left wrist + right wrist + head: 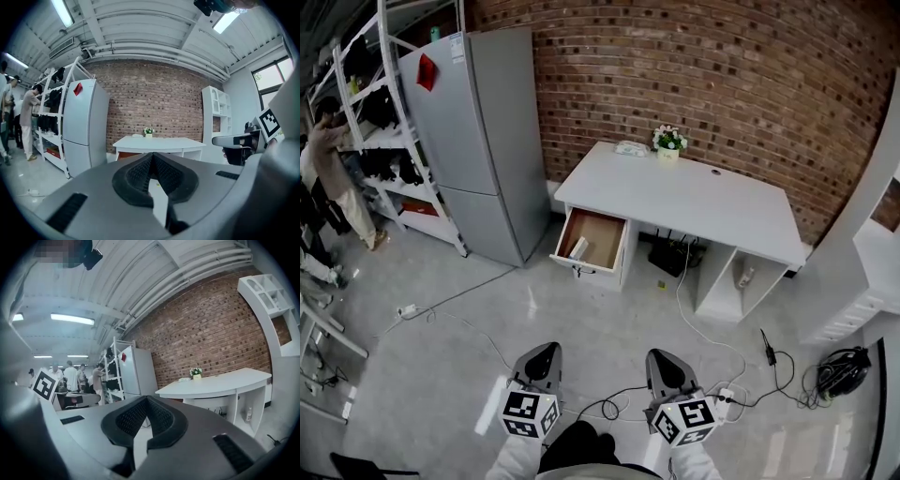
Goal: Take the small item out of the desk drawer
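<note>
The white desk [694, 197] stands against the brick wall several steps ahead of me. Its left drawer [591, 241] is pulled open, and a small pale item [578, 247] lies inside near the front left. My left gripper [546, 351] and right gripper [661, 357] hang low at the bottom of the head view, far from the desk. In the left gripper view the left gripper [153, 154] has its pads together with nothing between them. In the right gripper view the right gripper [146, 398] is likewise shut and empty, with the desk [220, 380] ahead to its right.
A grey fridge [478, 141] stands left of the desk, with a metal rack [375, 122] and a person [328, 169] beyond it. A flower pot [668, 141] sits on the desk's far edge. Cables [712, 337] and a power strip [727, 398] lie on the floor. A white shelf unit [872, 253] stands at the right.
</note>
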Motion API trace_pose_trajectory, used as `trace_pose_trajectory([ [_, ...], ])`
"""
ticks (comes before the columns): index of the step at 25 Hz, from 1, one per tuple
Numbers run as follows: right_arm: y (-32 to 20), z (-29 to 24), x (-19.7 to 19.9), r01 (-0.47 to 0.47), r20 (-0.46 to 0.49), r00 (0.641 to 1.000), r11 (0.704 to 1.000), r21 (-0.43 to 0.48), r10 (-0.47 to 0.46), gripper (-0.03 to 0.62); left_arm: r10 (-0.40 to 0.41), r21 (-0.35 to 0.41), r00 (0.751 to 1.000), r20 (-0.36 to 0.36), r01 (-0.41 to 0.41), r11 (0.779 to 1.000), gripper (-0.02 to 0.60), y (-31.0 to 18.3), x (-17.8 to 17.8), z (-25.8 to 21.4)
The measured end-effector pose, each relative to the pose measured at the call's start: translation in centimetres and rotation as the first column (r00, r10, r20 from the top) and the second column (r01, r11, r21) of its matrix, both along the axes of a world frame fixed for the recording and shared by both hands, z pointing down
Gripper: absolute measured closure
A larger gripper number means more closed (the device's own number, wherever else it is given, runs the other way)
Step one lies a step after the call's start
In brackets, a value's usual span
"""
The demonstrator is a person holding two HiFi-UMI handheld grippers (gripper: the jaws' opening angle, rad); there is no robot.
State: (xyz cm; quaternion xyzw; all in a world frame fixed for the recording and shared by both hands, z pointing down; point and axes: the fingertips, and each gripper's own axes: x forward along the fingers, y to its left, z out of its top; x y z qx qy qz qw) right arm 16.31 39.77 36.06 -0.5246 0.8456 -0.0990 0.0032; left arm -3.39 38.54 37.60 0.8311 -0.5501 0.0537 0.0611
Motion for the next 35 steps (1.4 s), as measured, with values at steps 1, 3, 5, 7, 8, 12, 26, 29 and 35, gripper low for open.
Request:
trace_pose_trajectory([
  [1, 0.1, 0.0, 0.0, 0.002, 0.002, 1.000, 1.000, -0.003, -0.002, 0.568, -0.003, 0.000, 1.000, 0.005, 0.003, 1.000, 0.566, 0.1, 0.0, -0.1],
  [3, 0.2, -0.1, 0.0, 0.006, 0.005, 1.000, 1.000, -0.005, -0.006, 0.568, -0.011, 0.001, 1.000, 0.010, 0.011, 1.000, 0.566, 0.2, -0.1, -0.2],
  [5, 0.1, -0.3, 0.0, 0.011, 0.006, 1.000, 1.000, -0.001, -0.011, 0.568, -0.021, 0.003, 1.000, 0.006, 0.021, 1.000, 0.565, -0.1, -0.3, -0.4],
  [7, -0.2, -0.6, 0.2, 0.016, 0.006, 1.000, 1.000, 0.005, -0.017, 0.568, -0.023, 0.009, 1.000, 0.002, 0.023, 1.000, 0.565, -0.6, -0.3, -0.6],
  [8, -0.4, -0.6, 0.2, 0.018, 0.006, 1.000, 1.000, 0.007, -0.018, 0.568, -0.022, 0.011, 1.000, 0.001, 0.022, 1.000, 0.563, -0.8, -0.3, -0.7],
  [12, -1.8, -0.6, 0.5, 0.017, 0.006, 1.000, 1.000, 0.003, -0.017, 0.568, -0.020, 0.007, 1.000, 0.007, 0.020, 1.000, 0.550, -2.4, -0.1, -0.5],
  [26, -14.6, 1.3, -2.1, 0.021, -0.015, 1.000, 0.999, -0.039, -0.021, 0.568, -0.009, -0.056, 1.000, 0.007, 0.009, 0.998, 0.439, -16.3, -2.7, 3.2],
  [29, -18.8, 1.5, -3.1, 0.010, -0.021, 1.000, 0.998, -0.058, -0.011, 0.568, 0.000, -0.077, 1.000, 0.012, 0.001, 0.997, 0.430, -20.9, -3.8, 3.8],
  [35, -27.4, 2.0, -5.9, -0.014, -0.036, 0.999, 0.997, -0.082, 0.011, 0.568, 0.023, -0.117, 1.000, 0.018, -0.020, 0.993, 0.414, -29.6, -6.5, 5.2],
])
